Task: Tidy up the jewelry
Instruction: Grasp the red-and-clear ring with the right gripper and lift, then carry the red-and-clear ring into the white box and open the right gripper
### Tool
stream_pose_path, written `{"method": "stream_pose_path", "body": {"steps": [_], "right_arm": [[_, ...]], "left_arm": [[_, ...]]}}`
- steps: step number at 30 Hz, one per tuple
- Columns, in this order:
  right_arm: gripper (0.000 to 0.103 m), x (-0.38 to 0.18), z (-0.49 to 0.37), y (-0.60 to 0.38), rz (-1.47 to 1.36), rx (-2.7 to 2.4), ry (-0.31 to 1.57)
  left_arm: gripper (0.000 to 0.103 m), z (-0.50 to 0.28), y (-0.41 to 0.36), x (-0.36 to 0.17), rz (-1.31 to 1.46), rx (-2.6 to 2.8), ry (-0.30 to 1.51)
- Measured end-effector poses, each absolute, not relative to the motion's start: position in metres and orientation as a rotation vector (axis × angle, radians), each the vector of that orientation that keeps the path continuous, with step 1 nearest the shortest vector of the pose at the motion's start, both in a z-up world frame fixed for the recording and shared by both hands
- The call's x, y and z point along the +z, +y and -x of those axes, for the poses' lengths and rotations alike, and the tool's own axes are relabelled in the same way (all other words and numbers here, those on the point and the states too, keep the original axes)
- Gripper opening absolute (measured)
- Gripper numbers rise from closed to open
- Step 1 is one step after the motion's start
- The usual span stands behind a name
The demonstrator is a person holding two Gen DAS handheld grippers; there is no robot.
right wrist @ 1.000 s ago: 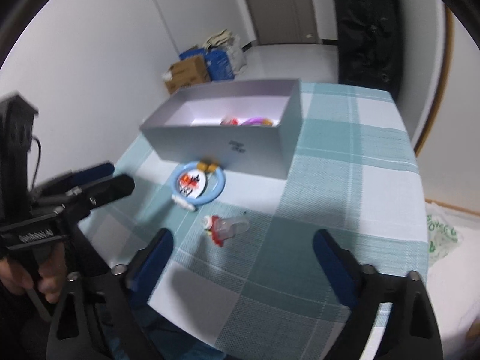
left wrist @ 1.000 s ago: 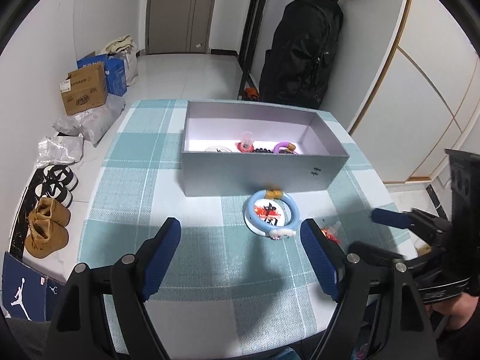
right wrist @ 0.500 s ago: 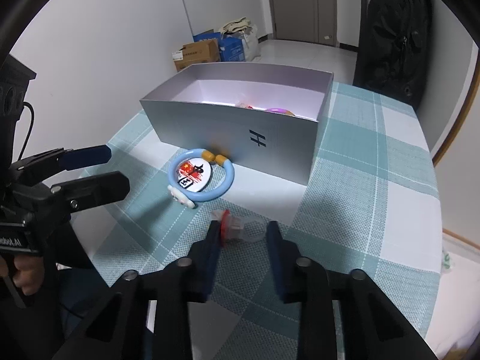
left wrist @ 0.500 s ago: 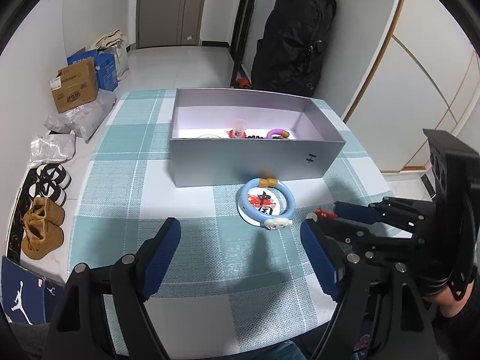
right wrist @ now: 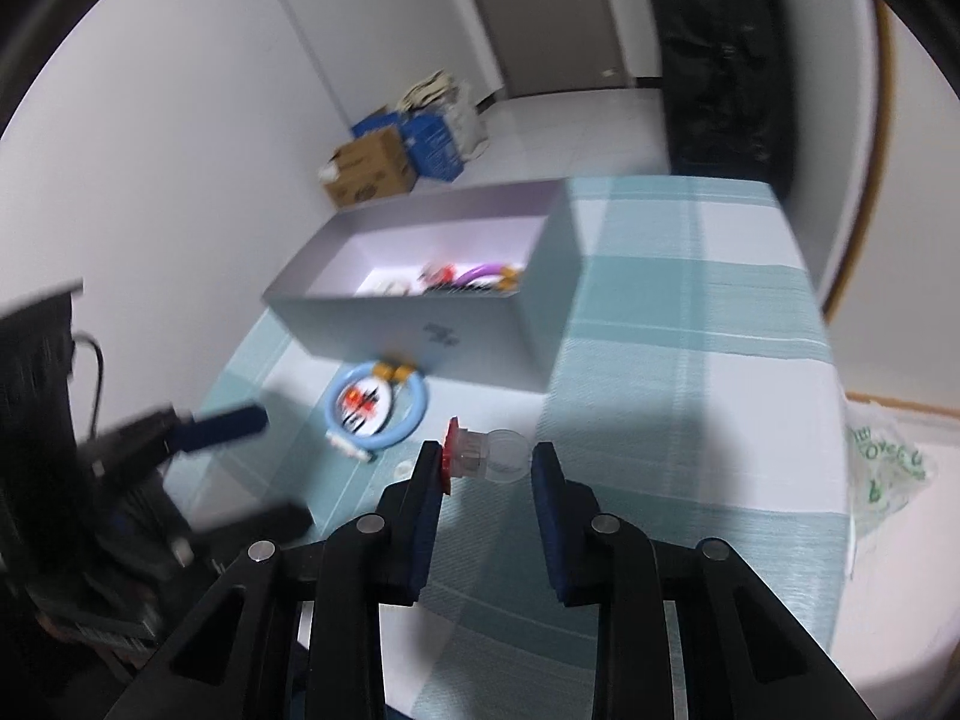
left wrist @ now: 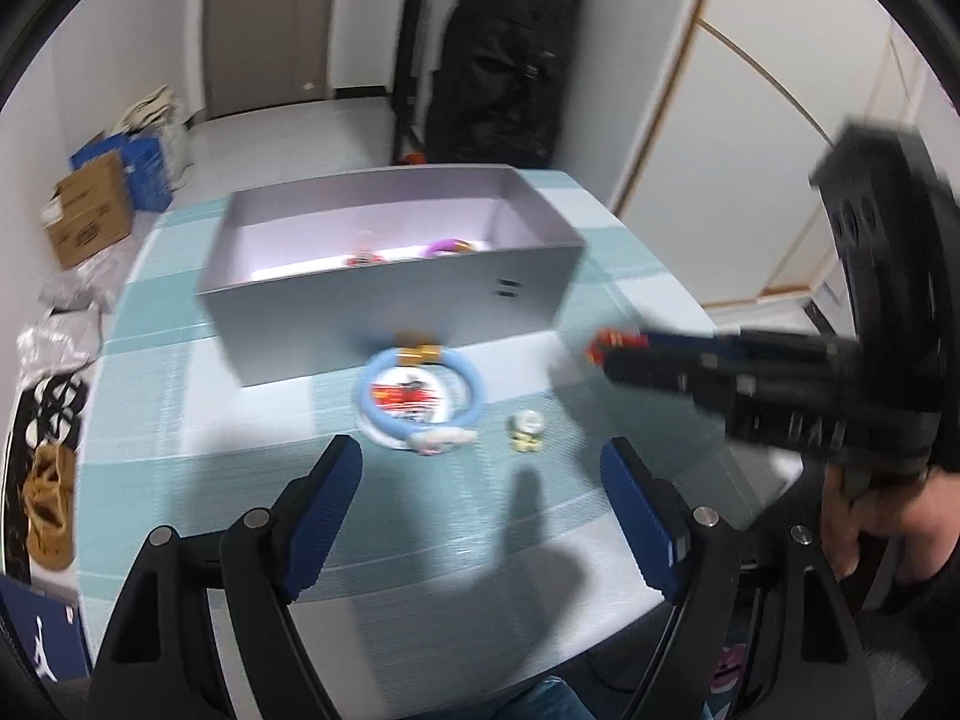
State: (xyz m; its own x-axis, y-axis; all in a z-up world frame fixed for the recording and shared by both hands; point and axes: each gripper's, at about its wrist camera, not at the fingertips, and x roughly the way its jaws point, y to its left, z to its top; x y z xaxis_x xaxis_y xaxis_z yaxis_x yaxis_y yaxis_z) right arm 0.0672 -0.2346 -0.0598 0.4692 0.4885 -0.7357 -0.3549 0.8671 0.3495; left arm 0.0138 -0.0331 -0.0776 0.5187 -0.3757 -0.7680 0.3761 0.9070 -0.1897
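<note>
My right gripper is shut on a small clear plastic piece with a red flower end, held a little above the checked tablecloth; it also shows in the left wrist view as a red tip. A light blue ring with gold beads lies around a red-and-white badge in front of the grey open box. The box holds a purple ring and other small pieces. A tiny pale charm lies right of the blue ring. My left gripper hovers open and holds nothing, near the blue ring.
The table's front edge runs just below my grippers, and its right edge drops to the floor, where a plastic bag lies. A black backpack stands behind the table. Cardboard boxes and shoes sit on the floor at the left.
The right gripper closed on the clear piece with the red end and lifted it off the cloth. The left gripper shifted sideways and rolled, staying open. A small charm now shows.
</note>
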Motion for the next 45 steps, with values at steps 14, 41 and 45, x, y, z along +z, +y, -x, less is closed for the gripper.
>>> {"method": "stream_pose_path", "body": {"steps": [14, 41, 45], "right_arm": [[0.028, -0.055, -0.071, -0.28, -0.367, 0.482, 0.952], [0.028, -0.04, -0.067, -0.267, -0.329, 0.517, 0.883], [0.029, -0.028, -0.072, -0.258, -0.325, 0.541, 0.853]], "left_arm": [[0.063, -0.024, -0.069, -0.09, -0.074, -0.459, 0.982], [0.008, -0.016, -0.038, -0.041, 0.074, -0.465, 0.856], [0.008, -0.024, -0.019, -0.027, 0.143, -0.448, 0.811]]}}
